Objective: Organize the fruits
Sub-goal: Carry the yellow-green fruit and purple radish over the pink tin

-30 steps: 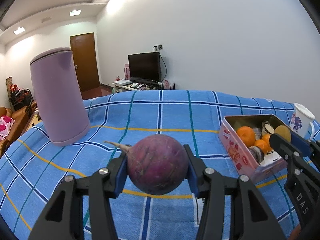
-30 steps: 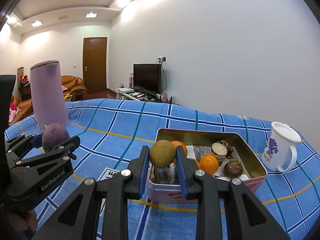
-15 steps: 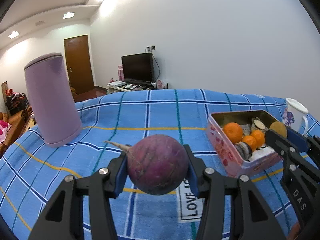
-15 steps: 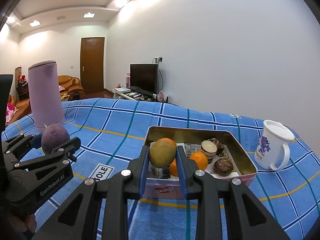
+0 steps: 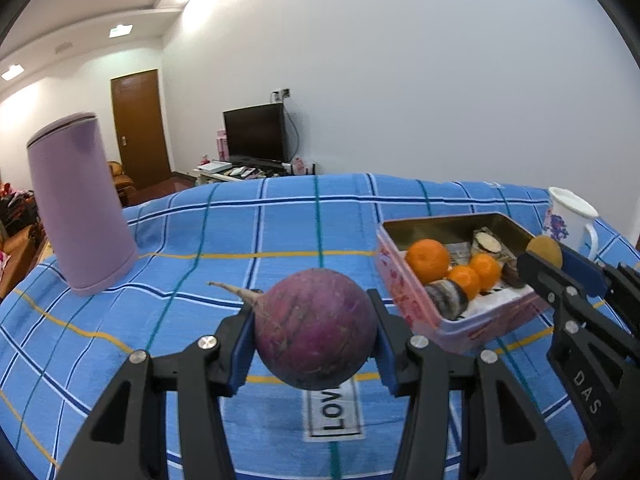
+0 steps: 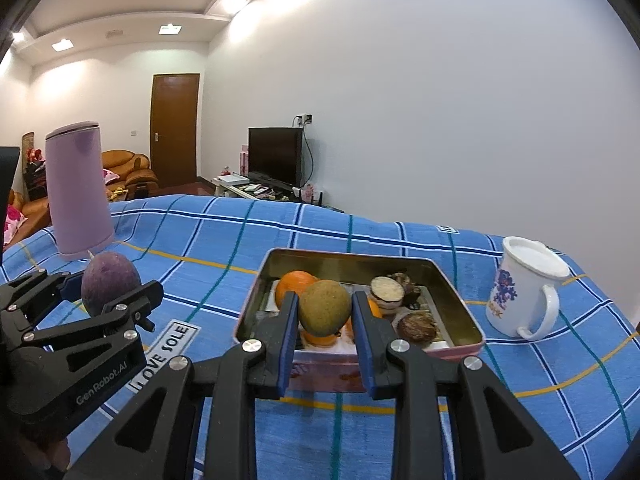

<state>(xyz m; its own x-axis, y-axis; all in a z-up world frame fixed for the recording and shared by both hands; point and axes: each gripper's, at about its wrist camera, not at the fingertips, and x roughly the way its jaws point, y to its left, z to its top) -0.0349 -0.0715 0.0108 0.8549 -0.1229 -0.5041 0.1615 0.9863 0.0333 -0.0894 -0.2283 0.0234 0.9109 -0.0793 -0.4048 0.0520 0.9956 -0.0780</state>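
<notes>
Purple root (image 5: 316, 330) sits clamped in the left gripper (image 5: 314, 336) above the blue cloth (image 5: 240, 240); the right gripper (image 6: 325, 320) grips a brown fruit (image 6: 325, 307) over the tin (image 6: 460, 304).

Left gripper (image 5: 316, 330) is up off the surface, both blue-padded fingers (image 5: 243, 346) pressed flat against the sides of a round purple root (image 5: 316, 328), jaws spread wide around it. Right gripper (image 6: 325, 320) sits level and to the right of the left one, its jaws closer together, pinching a brownish-green fruit (image 6: 325, 307) between the pads (image 6: 289, 334). Both tools point forward, side by side, apart from each other.
</notes>
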